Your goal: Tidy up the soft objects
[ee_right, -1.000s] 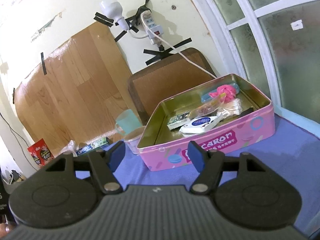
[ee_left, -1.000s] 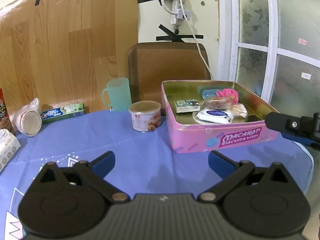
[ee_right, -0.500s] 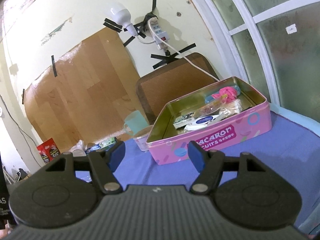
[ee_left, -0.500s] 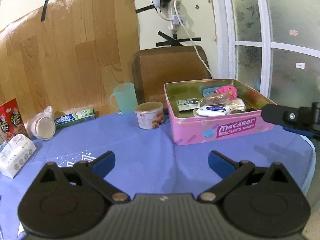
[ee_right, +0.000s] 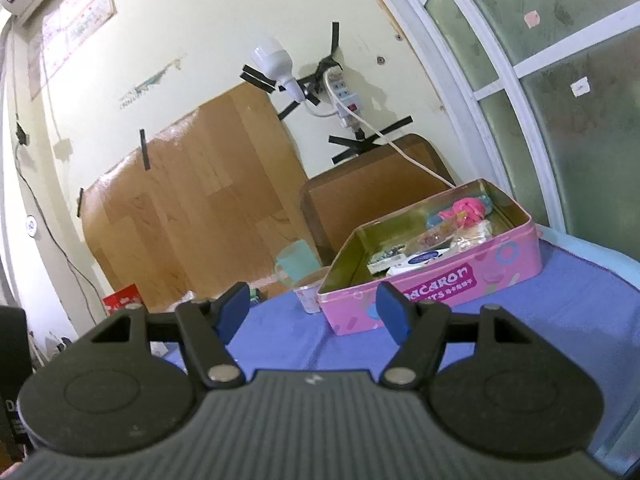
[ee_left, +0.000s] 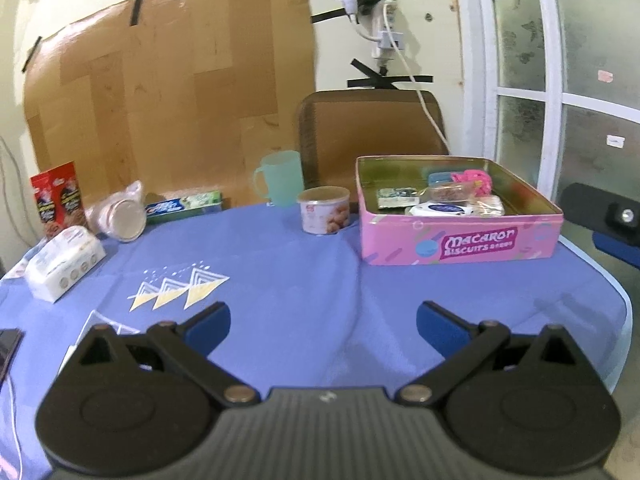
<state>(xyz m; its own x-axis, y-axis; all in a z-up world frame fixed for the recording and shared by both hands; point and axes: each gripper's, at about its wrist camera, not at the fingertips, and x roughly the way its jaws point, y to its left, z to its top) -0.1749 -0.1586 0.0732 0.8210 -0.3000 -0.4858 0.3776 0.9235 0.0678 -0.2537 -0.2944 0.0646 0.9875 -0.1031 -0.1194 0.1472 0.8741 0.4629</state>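
My left hand-held gripper [ee_left: 323,318] hangs over the blue cloth [ee_left: 304,264] on the desk, jaws apart, nothing btwn them. Right hand-held gripper [ee_right: 313,307] likewise spread wide & empty, facing the pink tin [ee_right: 472,276]. Soft stuff, incl. a pink scrunchie [ee_left: 472,178] & wipes pack [ee_left: 442,209], lies inside the tin at the desk's right. Tissue pack [ee_left: 64,262] sits far left, cup [ee_left: 282,178] & tub [ee_left: 325,215] near the tin.

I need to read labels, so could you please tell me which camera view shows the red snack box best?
The left wrist view: the red snack box stands fully visible at the far left table edge. The right wrist view catches only a red corner of it behind that gripper's fingers.
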